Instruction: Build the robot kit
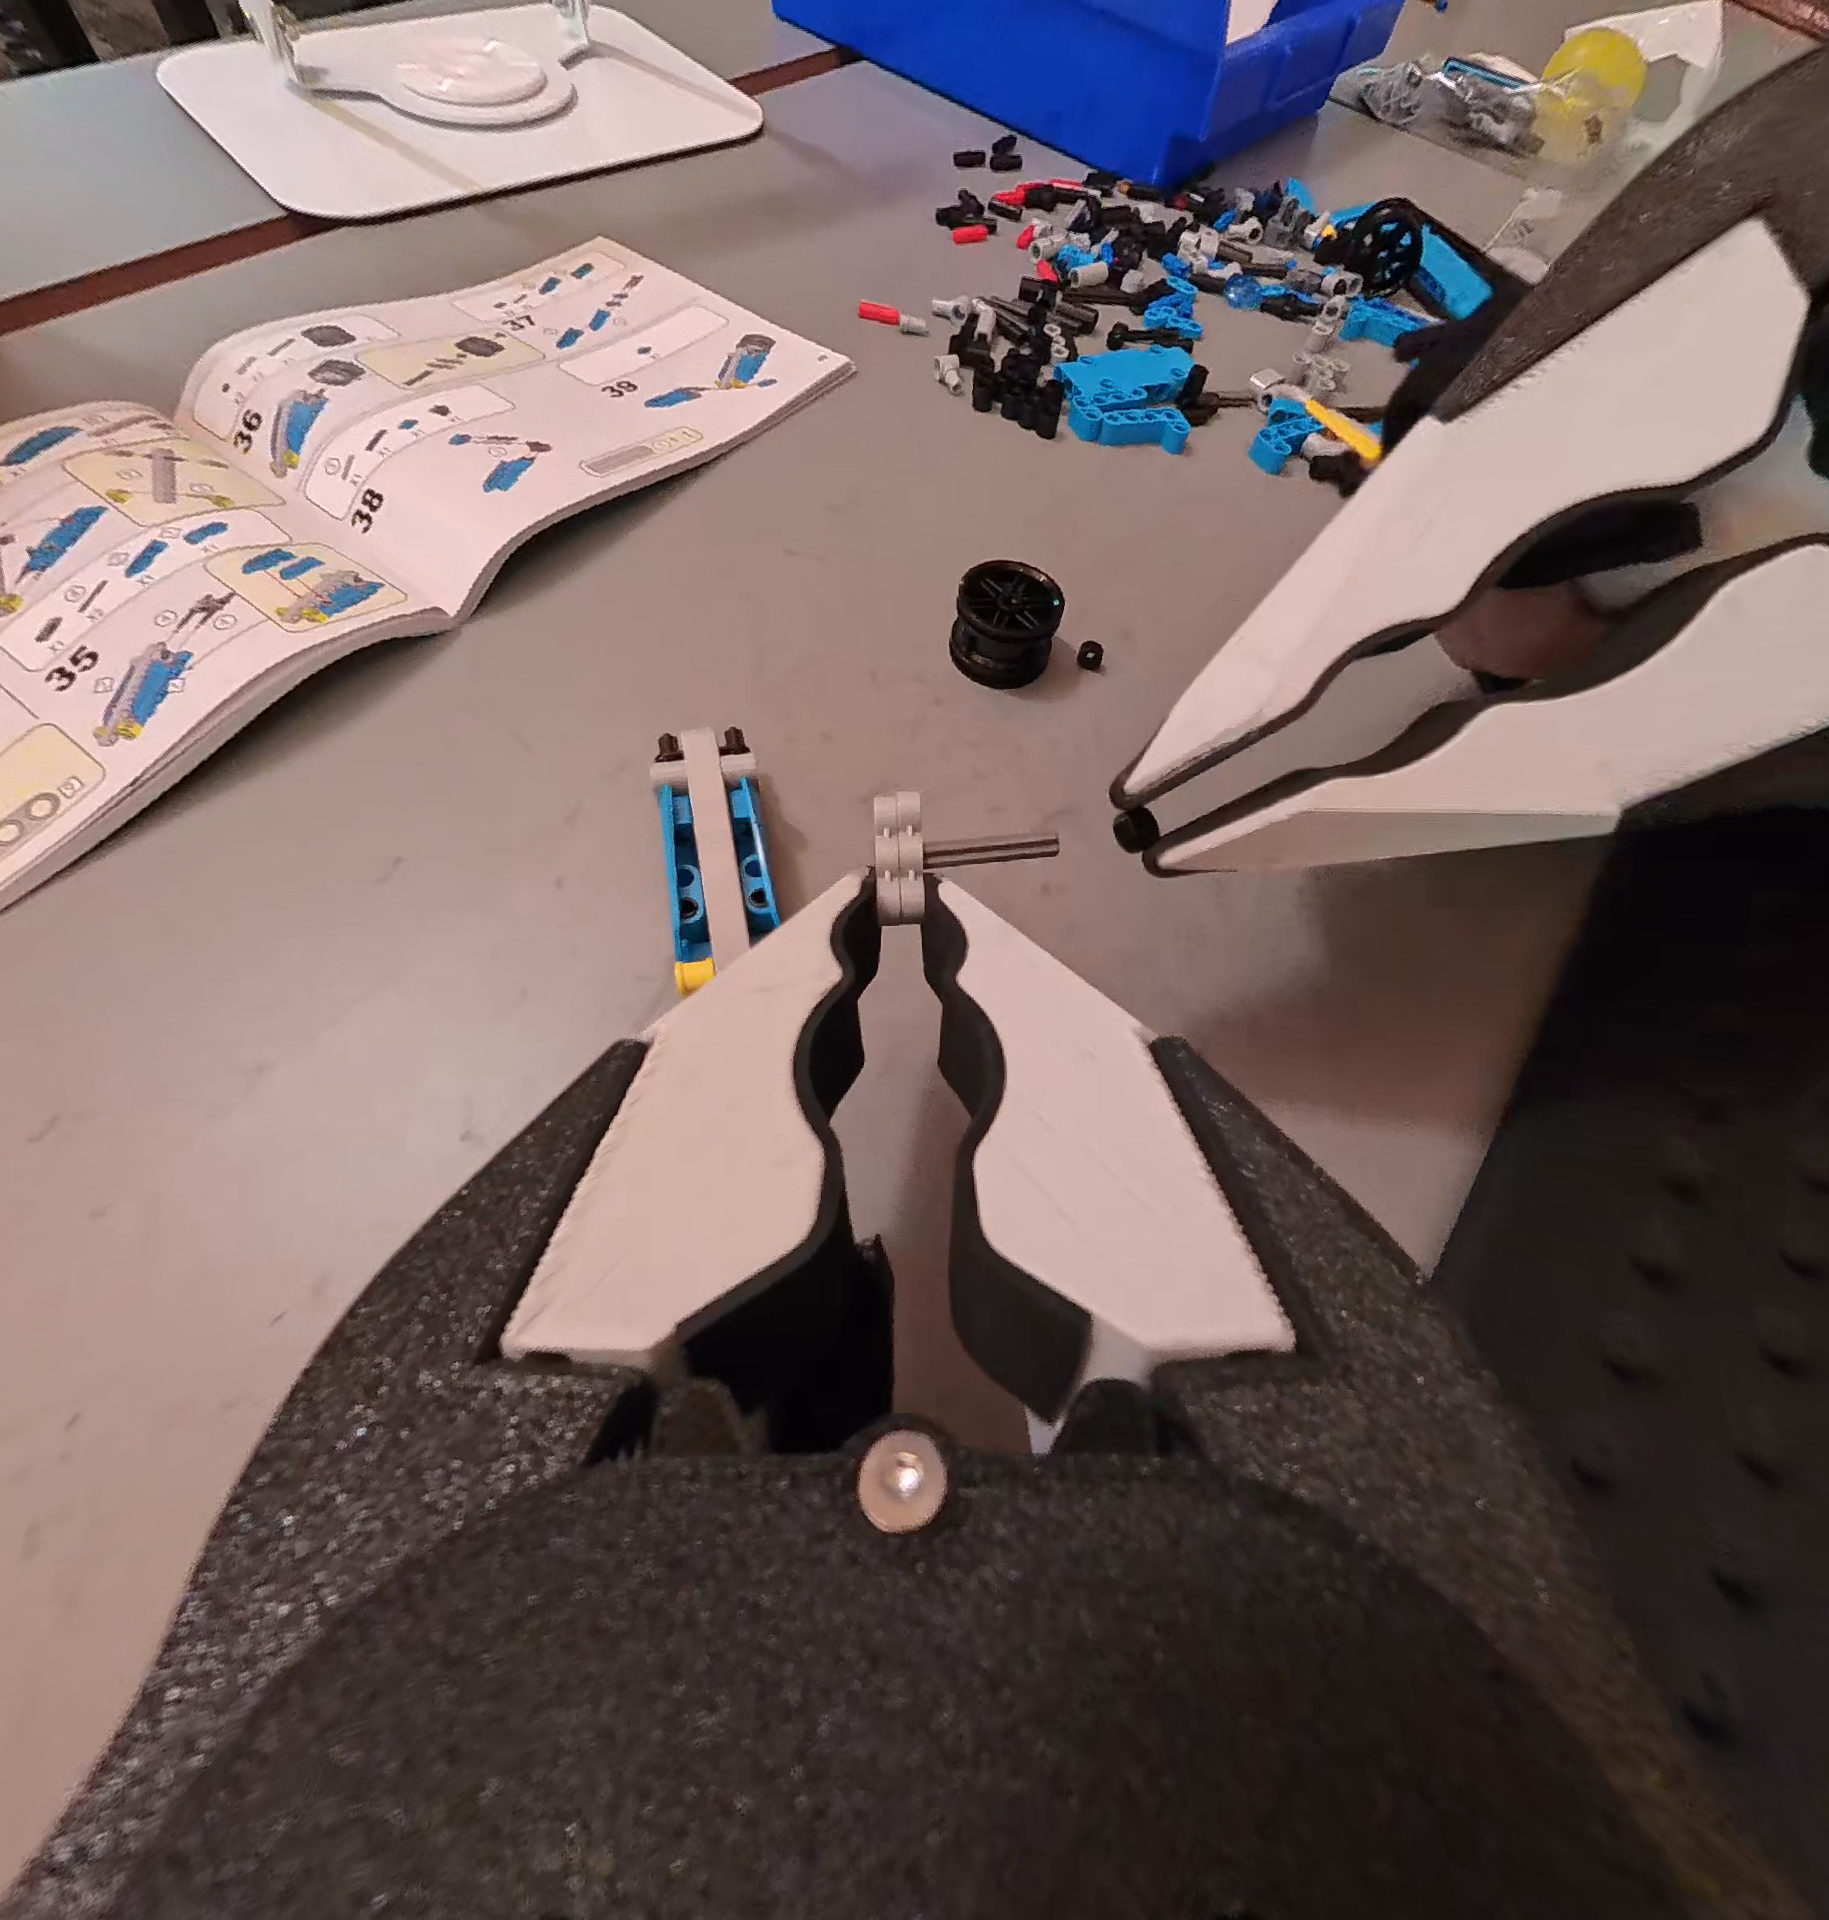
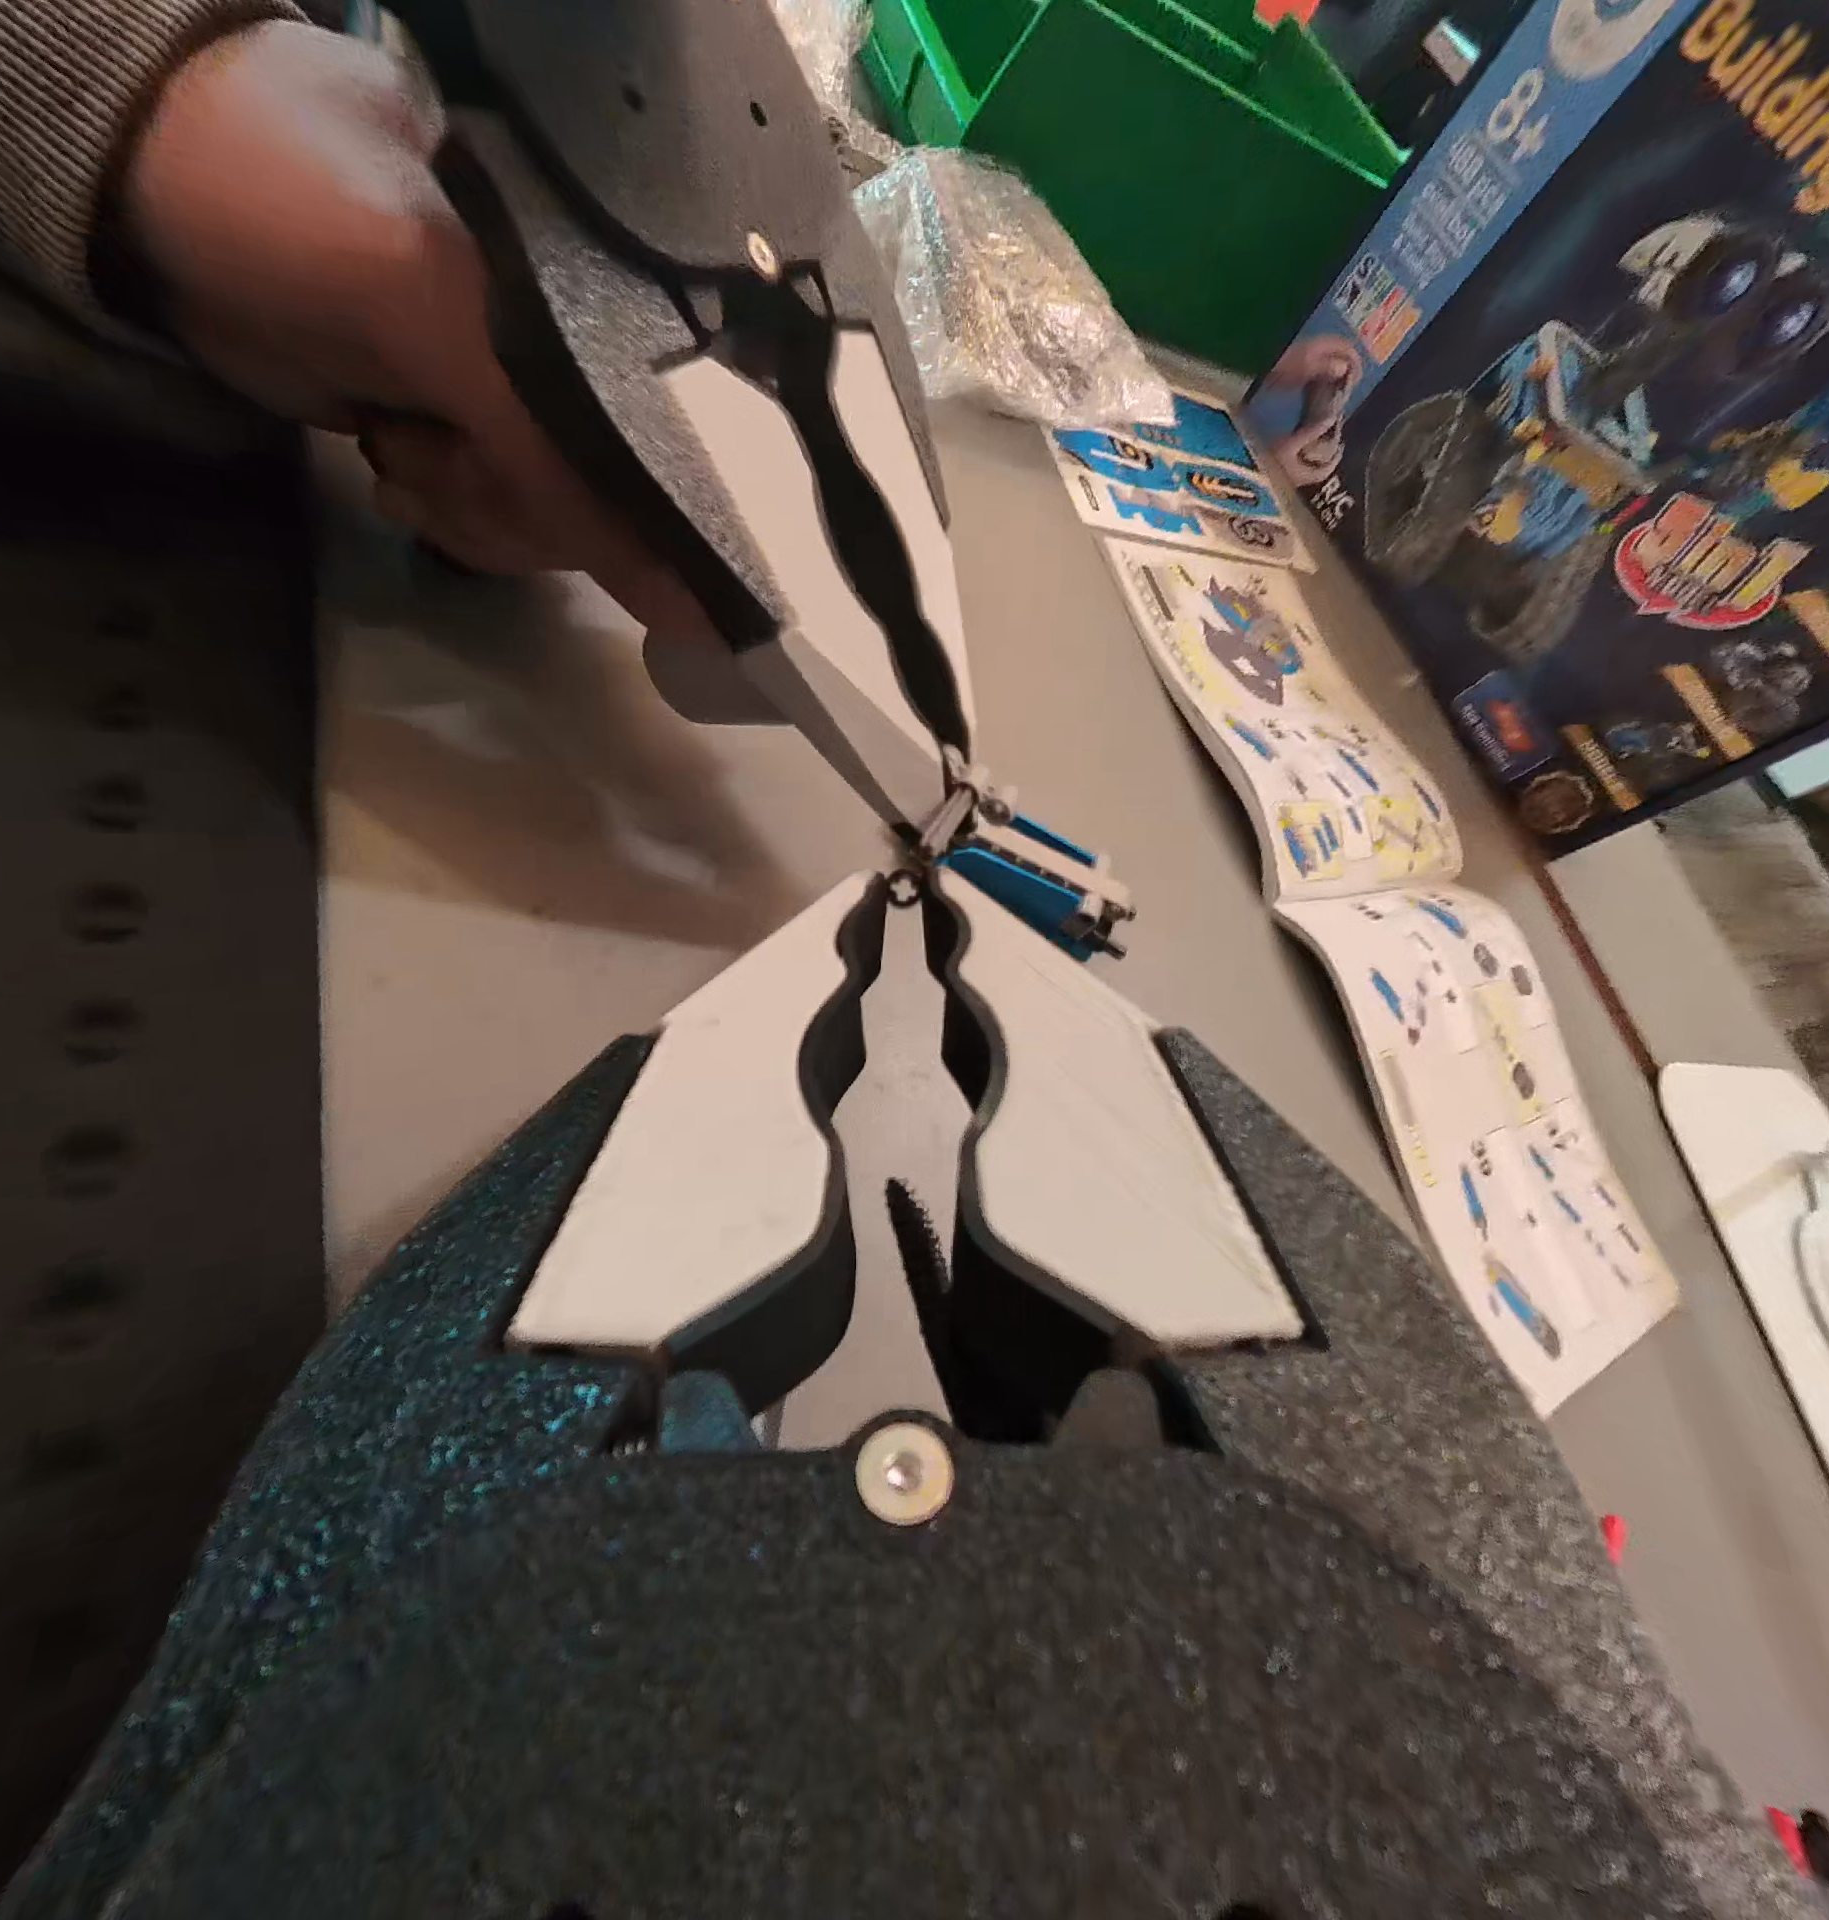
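Over the grey worktop (image 1: 474,1039), my left hand-held gripper (image 1: 897,891) clamps a grey connector (image 1: 897,852) with a dark axle (image 1: 993,849) beside the blue-and-grey assembly (image 1: 710,862), my right hand-held gripper (image 2: 902,891) pinching a small black bush (image 2: 902,889) just off the axle's tip.

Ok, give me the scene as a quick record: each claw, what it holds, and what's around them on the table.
left claw: shut on grey connector, a dark axle sticking out toward the right claw
right claw: shut on small black bush, just off the axle's end
subassembly: blue and grey, flat on table beside left claw
wheel: black, loose, beyond the claws
parts pile: far right, in front of blue bin
manual: open, left
box: upright, behind manual
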Demonstrator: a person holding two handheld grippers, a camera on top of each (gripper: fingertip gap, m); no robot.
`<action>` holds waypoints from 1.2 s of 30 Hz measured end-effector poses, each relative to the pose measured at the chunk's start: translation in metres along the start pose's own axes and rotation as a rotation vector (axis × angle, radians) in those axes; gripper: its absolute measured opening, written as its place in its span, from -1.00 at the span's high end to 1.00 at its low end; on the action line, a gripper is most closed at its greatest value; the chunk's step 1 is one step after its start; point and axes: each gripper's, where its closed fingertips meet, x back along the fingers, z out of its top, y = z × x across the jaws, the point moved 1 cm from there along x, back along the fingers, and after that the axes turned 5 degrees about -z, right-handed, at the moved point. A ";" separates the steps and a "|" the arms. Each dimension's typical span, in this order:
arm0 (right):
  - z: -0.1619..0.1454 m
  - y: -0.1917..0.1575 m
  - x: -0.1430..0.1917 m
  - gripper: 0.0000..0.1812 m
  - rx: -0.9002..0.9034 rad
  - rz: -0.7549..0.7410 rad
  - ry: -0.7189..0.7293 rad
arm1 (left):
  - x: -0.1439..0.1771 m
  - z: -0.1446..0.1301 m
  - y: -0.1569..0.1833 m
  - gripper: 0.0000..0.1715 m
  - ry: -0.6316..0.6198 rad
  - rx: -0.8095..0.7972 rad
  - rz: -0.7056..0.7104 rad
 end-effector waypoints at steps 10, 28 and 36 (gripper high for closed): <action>-0.001 0.004 -0.007 0.92 0.018 -0.039 -0.010 | -0.003 -0.002 0.003 0.92 -0.010 0.043 -0.035; 0.003 0.001 -0.009 0.92 0.119 -0.092 0.038 | -0.002 0.000 0.006 0.92 0.014 0.150 -0.131; 0.011 -0.001 -0.003 0.93 0.227 -0.156 0.108 | 0.001 0.003 0.014 0.93 0.047 0.267 -0.261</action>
